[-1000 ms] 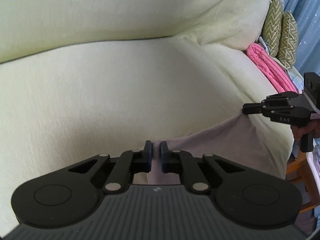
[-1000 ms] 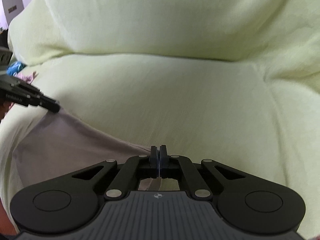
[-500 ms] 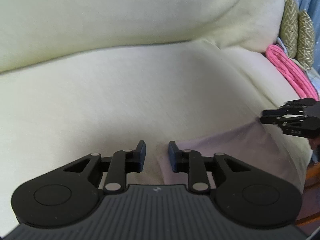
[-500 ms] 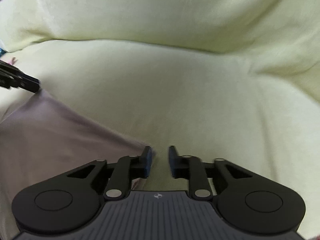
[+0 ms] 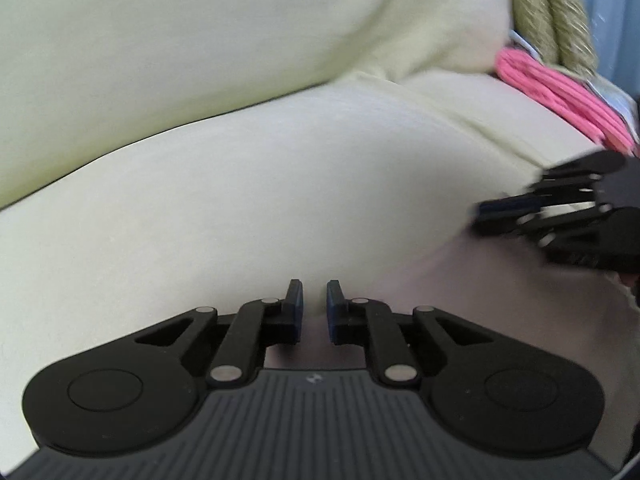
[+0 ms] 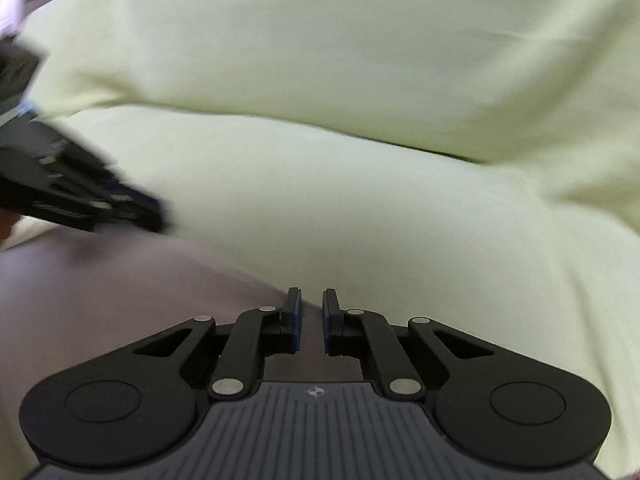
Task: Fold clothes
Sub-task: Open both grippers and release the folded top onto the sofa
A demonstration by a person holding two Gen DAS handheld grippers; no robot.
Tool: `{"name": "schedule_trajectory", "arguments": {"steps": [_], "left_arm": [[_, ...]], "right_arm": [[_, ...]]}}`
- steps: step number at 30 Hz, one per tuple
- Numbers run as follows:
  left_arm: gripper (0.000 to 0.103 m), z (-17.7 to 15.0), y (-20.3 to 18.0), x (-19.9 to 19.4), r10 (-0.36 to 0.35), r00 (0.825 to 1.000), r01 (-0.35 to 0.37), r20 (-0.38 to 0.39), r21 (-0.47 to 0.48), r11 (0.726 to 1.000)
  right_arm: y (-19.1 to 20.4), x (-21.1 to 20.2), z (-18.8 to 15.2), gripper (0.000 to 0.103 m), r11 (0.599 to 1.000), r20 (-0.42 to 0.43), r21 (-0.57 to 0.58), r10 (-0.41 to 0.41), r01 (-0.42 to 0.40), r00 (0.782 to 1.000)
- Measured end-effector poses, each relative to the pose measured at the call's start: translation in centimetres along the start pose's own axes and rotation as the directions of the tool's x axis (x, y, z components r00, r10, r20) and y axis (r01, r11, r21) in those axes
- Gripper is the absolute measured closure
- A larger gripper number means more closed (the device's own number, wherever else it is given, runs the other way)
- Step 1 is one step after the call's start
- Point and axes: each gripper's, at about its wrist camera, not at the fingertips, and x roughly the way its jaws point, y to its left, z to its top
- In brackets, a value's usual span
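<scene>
So both grippers sit low over a mauve garment (image 5: 460,300) spread on the pale yellow-green sofa cover (image 5: 280,180). Left gripper (image 5: 312,306) is at one corner, right gripper (image 6: 311,312) at the other; both sets of jaws are closing, a narrow gap left, cloth under that gap but nothing pinched. Pink folded clothes (image 5: 560,96) lie off by the cushions (image 5: 552,12).

I see a matt, finely woven pale-yellow cloth cover (image 6: 400,220) under a smooth, soft mauve garment (image 6: 100,292), a ribbed pink knit (image 5: 560,100) beyond, and each hand-held gripper (image 5: 312,306) in matt black plastic with dull metal pins and a grooved grey body.
</scene>
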Motion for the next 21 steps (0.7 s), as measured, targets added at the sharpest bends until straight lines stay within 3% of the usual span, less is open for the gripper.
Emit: {"name": "schedule_trajectory", "arguments": {"steps": [3, 6, 9, 11, 14, 16, 21], "left_arm": [[0.089, -0.5, 0.8, -0.6, 0.047, 0.998, -0.045, 0.032, -0.038, 0.998], [0.092, -0.8, 0.8, -4.2, 0.123, 0.991, -0.115, 0.059, -0.128, 0.985], [0.093, -1.9, -0.2, -9.3, 0.154, 0.983, -0.131, 0.097, -0.205, 0.970], [0.092, -3.0, -2.5, -11.7, 0.144, 0.983, -0.124, 0.110, -0.173, 0.977], [0.089, -4.6, -7.2, -11.6, 0.189, 0.976, -0.185, 0.112, -0.042, 0.982], [0.088, -5.8, -9.0, -10.0, 0.215, 0.973, -0.214, 0.082, -0.019, 0.977], [0.087, -8.1, -10.2, -7.8, 0.272, 0.962, -0.273, 0.031, 0.010, 0.962]], "right_arm": [[-2.2, -1.4, -1.7, 0.099, 0.993, 0.032, 0.118, -0.005, 0.002, 0.999], [-2.2, -3.9, -2.4, 0.089, 0.985, 0.037, 0.141, -0.108, 0.102, 0.993], [0.0, -9.0, -3.4, 0.087, 0.982, 0.111, 0.171, -0.106, 0.086, 0.988], [2.7, -11.7, -4.3, 0.087, 0.985, 0.144, 0.172, -0.055, 0.030, 0.988], [7.8, -13.0, -5.7, 0.087, 0.994, 0.180, 0.101, 0.013, -0.032, 0.984], [10.9, -12.1, -6.9, 0.087, 0.999, 0.181, 0.038, 0.002, -0.009, 0.983], [12.4, -9.2, -9.3, 0.086, 0.991, 0.126, 0.048, -0.130, 0.125, 0.983]]}}
